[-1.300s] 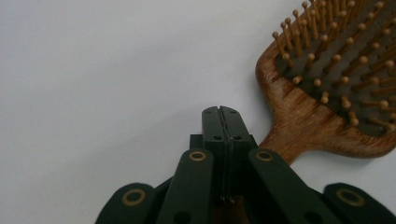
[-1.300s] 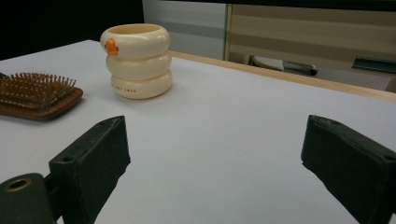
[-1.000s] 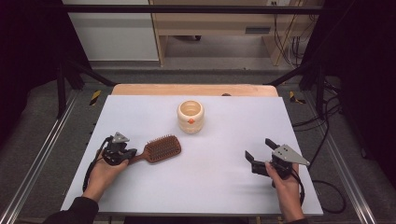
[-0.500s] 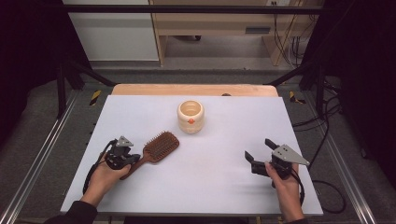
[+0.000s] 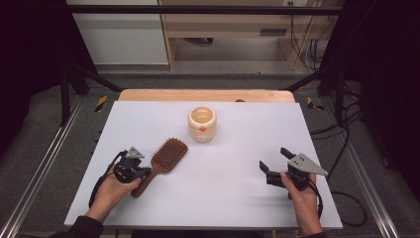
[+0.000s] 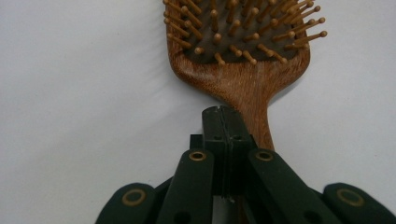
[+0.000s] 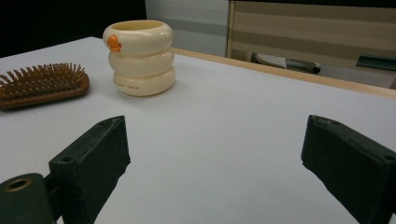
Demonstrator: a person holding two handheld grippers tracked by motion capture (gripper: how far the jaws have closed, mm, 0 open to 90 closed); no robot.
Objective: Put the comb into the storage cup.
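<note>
My left gripper sits clenched on the hairbrush handle – its long axis running up and right toward the cream cup – while my right gripper waits with jaws spread, well apart.

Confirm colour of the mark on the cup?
Orange, on the cream ringed cup; the right gripper view shows it best.

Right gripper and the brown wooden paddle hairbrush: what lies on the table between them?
Nothing: between the right gripper and the brown wooden paddle hairbrush, the high view shows bare white table.
</note>
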